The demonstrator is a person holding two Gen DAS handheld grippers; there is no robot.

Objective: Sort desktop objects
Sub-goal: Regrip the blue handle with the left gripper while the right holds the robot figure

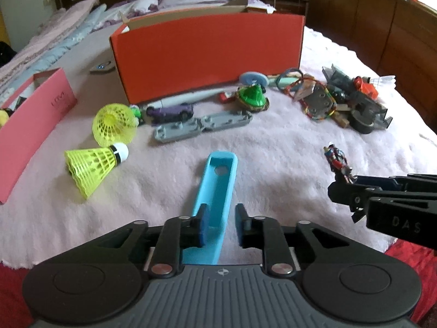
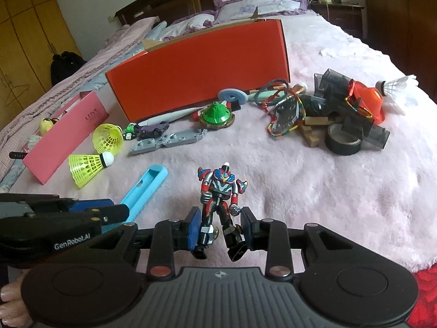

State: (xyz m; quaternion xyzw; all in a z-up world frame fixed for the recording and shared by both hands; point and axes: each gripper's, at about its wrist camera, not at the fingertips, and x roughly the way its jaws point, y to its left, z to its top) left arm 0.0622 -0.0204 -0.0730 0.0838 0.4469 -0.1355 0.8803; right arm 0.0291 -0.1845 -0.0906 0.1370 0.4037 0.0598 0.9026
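Right wrist: right tool (image 2: pixel 218 229) clenched on glossy plastic robot figure (image 2: pixel 220 191); left tool (image 1: pixel 220 224) released, straddling blue rubbery sleeve (image 1: pixel 215 188).

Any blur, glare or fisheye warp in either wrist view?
Left wrist: strong barrel bend, orange box edges bow; soft daylight, overexposed window glow in the top right corner; foreground sharp, far bed soft. Right wrist: same warp; toy robot crisp, no motion blur.
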